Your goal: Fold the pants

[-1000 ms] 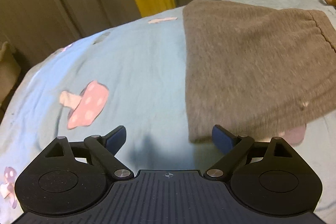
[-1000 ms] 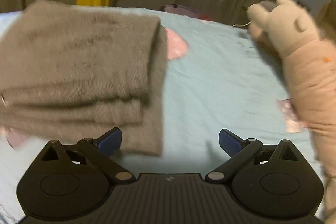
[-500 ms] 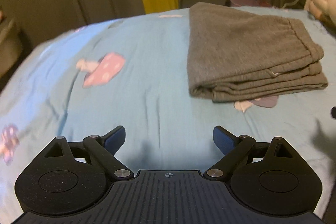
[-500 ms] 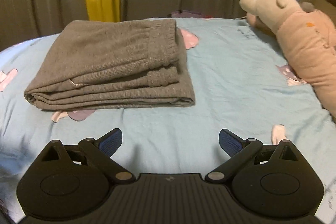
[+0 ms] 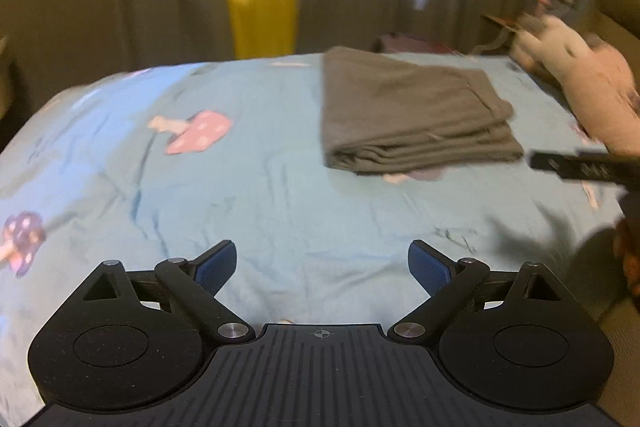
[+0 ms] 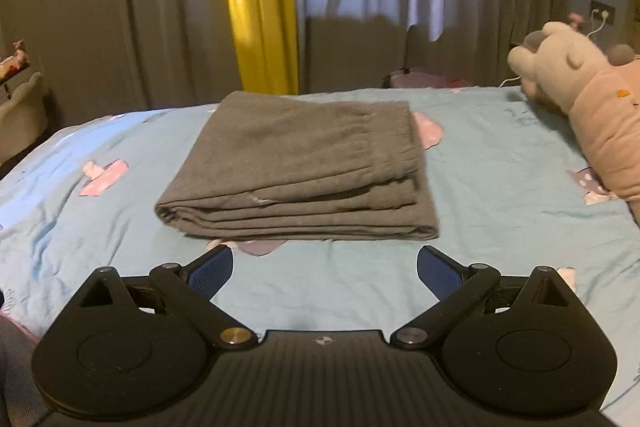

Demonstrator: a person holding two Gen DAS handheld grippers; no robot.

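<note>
The grey pants [image 6: 296, 171] lie folded in a flat stack on the light blue bed sheet [image 6: 500, 167], waistband to the right. They also show in the left wrist view [image 5: 412, 119], far right of centre. My left gripper [image 5: 322, 265] is open and empty, above bare sheet well short of the pants. My right gripper [image 6: 325, 267] is open and empty, just in front of the stack's near folded edge, apart from it. The right gripper's body shows as a dark bar at the right edge of the left wrist view [image 5: 580, 167].
A pink and grey plush toy [image 6: 588, 111] lies on the bed at the right. Mushroom prints [image 5: 196, 133] dot the sheet. Grey and yellow curtains [image 6: 260, 7] hang behind the bed. A pale basket [image 6: 20, 111] stands at far left.
Both grippers have pulled back from the pants, which now look smaller and farther away. The folded stack has stayed in place. Both jaws have stayed open.
</note>
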